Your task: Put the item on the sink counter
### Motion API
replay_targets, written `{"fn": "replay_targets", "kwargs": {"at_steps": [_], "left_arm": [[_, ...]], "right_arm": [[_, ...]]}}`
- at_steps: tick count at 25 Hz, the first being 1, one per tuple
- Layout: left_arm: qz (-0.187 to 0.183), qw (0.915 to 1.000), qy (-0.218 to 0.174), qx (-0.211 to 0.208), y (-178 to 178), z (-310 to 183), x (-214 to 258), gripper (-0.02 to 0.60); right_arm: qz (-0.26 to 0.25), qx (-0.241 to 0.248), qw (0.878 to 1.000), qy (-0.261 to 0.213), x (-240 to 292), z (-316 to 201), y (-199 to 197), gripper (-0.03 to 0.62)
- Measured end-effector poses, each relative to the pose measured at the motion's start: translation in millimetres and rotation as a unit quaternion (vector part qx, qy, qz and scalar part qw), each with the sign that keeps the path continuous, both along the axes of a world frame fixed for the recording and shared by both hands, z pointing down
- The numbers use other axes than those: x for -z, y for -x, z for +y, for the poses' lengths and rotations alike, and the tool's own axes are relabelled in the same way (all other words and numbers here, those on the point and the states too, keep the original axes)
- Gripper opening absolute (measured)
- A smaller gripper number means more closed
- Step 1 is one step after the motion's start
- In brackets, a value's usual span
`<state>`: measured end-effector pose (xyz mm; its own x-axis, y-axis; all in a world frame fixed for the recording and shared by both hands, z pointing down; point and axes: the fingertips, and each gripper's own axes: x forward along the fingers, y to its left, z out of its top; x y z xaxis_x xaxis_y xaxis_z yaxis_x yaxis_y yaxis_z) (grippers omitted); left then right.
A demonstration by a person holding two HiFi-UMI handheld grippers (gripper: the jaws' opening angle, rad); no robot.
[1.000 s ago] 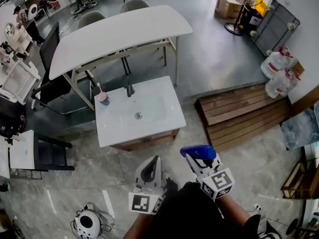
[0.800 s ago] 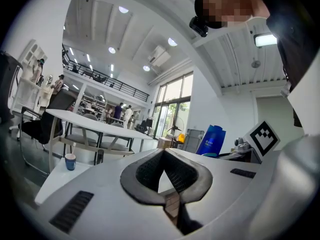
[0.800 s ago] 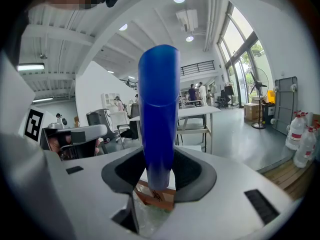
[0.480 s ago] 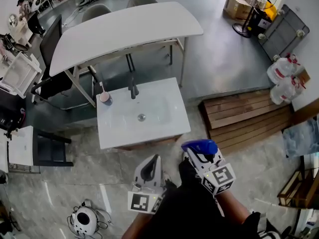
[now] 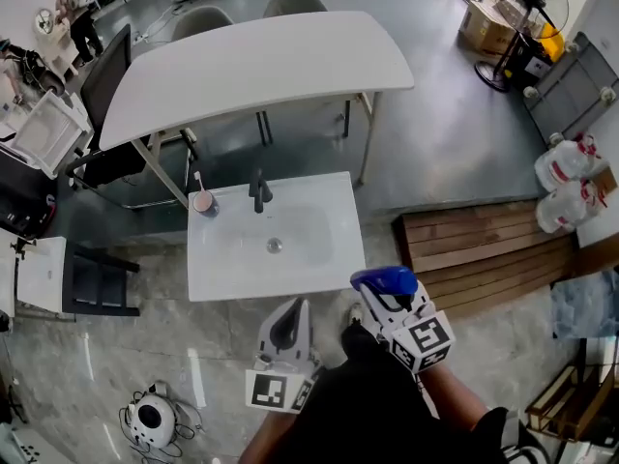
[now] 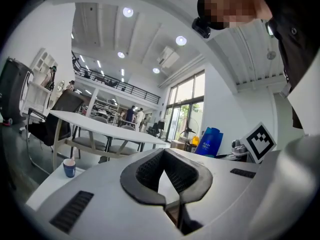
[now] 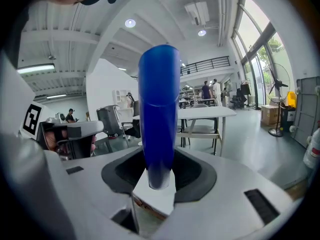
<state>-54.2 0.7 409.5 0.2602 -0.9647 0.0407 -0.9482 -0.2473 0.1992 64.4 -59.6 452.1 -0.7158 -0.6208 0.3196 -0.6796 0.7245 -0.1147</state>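
Two grippers were low in the frame's centre. The right hand-held gripper (image 5: 392, 301) gripped a blue bottle (image 5: 384, 280) upright between its jaws. The left hand-held gripper (image 5: 288, 334) had its jaws together, empty. Above both lay the white sink worktop (image 5: 227, 271), with a faucet (image 5: 259, 191) and, at its upper left corner, a cup (image 5: 202, 202).
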Motion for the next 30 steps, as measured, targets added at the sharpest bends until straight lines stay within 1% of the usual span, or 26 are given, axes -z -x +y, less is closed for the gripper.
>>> {"fn": "replay_targets", "kwargs": {"at_steps": [10, 13, 15, 18, 22, 30], "left_arm": [[-0.008, 0.9985, -0.003, 0.055, -20.0, -56.1, 4.8, 0.015], [-0.011, 0.9975, -0.002, 0.070, -23.5, -70.7, 9.0, 0.015], [-0.020, 0.9973, -0.003, 0.071, -23.1, -78.4, 10.4, 0.015], [-0.004, 0.9972, 0.007, 0.075, -26.1, -88.5, 9.2, 0.015], [0.005, 0.9971, 0.011, 0.075, -21.9, -103.7, 3.9, 0.015], [0.015, 0.9988, 0.004, 0.046, -0.3, -136.1, 8.6, 0.015]], "right_arm": [[0.026, 0.080, 0.996, -0.003, -18.3, -81.0, -5.1, 0.161], [0.036, 0.105, 0.994, -0.014, -22.4, -104.4, -2.1, 0.161], [0.046, 0.119, 0.992, -0.018, -26.4, -118.6, 2.8, 0.161], [0.059, 0.139, 0.988, -0.024, -33.7, -137.1, 7.4, 0.161], [0.073, 0.160, 0.984, -0.030, -43.8, -161.0, 19.4, 0.161], [0.088, 0.191, 0.977, -0.040, -70.2, -195.3, 55.8, 0.161]]}}
